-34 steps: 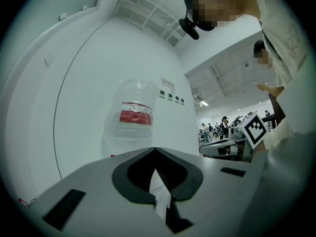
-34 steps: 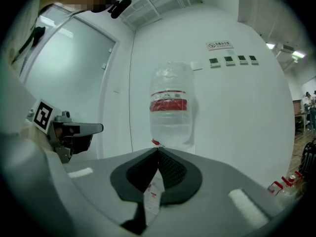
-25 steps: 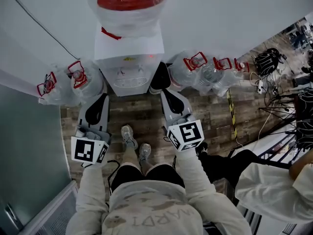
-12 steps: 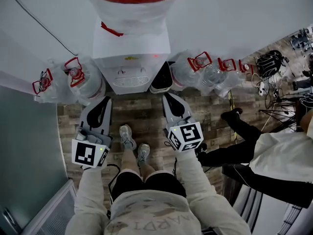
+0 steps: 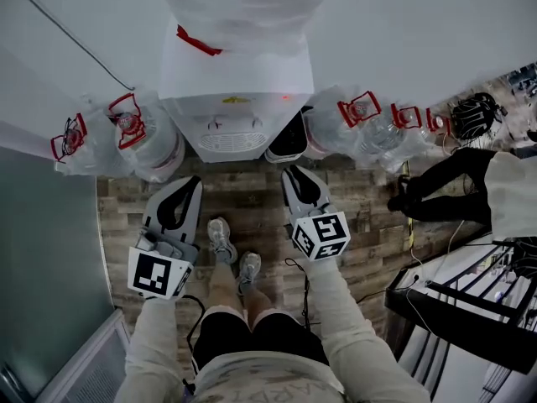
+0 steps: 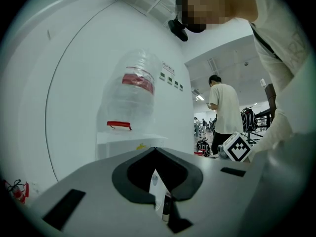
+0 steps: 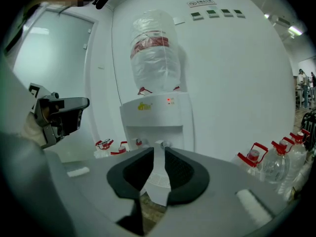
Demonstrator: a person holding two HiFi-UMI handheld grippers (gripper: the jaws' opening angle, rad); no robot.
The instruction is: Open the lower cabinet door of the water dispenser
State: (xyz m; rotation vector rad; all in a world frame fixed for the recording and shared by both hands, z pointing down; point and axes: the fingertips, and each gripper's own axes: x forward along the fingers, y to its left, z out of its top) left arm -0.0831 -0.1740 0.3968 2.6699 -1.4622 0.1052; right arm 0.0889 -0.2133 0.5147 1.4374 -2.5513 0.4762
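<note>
I'm bringing both hands down in front of the machine, and closest to me the left gripper [image 5: 194, 181] is riding with its tips pinched together on nothing at all. The right gripper [image 5: 290, 173] is the news: clamped a moment ago, its jaws have just been parting, and the right gripper view is showing a narrow gap with nothing in it. That tells me I'm readying this hand for the pull. Below them my shoes are standing on the brown wood-plank floor [image 5: 252, 204]. Just ahead, the white boxy water dispenser [image 5: 237, 99] is looming larger than a second ago, so I'm closing in and dropping lower. The lower cabinet door [image 7: 159, 194] is sitting under the tap recess, out of sight from the head view and only a white sliver through the right jaws; neither gripper is touching it yet. Clear red-handled water bottles [image 5: 138, 137] are crowding the floor on both sides.
</note>
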